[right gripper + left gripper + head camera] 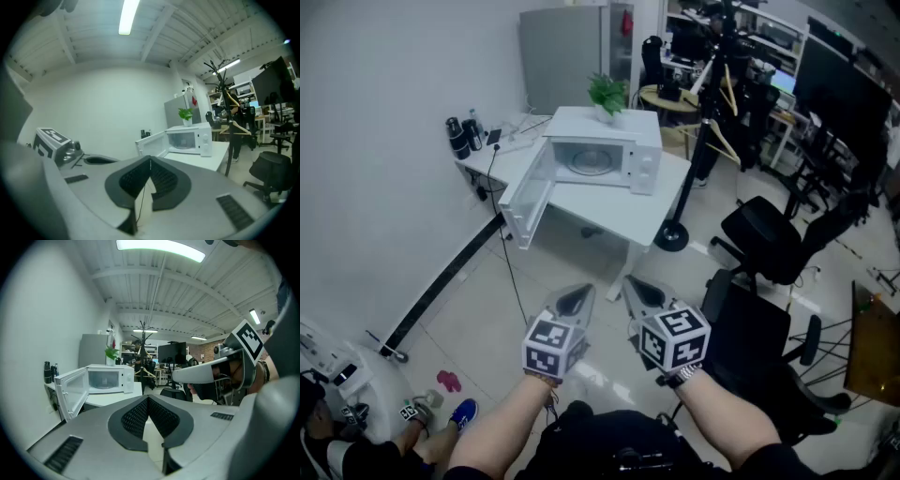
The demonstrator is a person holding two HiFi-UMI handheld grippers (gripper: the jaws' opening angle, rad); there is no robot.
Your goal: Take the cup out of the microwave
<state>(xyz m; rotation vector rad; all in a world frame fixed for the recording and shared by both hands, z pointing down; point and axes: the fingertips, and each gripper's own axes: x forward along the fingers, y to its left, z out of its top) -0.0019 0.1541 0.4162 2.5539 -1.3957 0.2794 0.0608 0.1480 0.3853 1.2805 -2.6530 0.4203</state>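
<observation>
Both tools are hovering over the floor [487, 309] here, well apart from the bench [614, 214]. The left tool [148, 398] is closed: its two dark ribbed pads meet at the tip with nothing between them. The right tool [150, 160] looks the same, tips pressed together and empty. In the head view they sit side by side near the 6 o'clock edge, the left one at 9 o'clock of the right one, and both noses point toward 12 o'clock, where the microwave [605, 155] is. It's a white box on the white bench, and its door [528, 199] is swung wide open toward 8 o'clock, hinged on the left side. Inside I can see a round turntable [591, 161], but the cavity is too small and washed out in every view to pick out the cup, so I honestly can't tell where in there it stands. There's a little potted plant [607, 94] on top of the microwave. A few dark bottles [461, 137] stand at the bench's corner by the wall, around 10 o'clock from the microwave. A coat stand [698, 141] rises just beside the bench at 3 o'clock, and a black office chair [764, 239] sits at roughly 4 o'clock from the microwave, about 1 o'clock from the right tool. In the left gripper view the right tool shows at 3 o'clock.
</observation>
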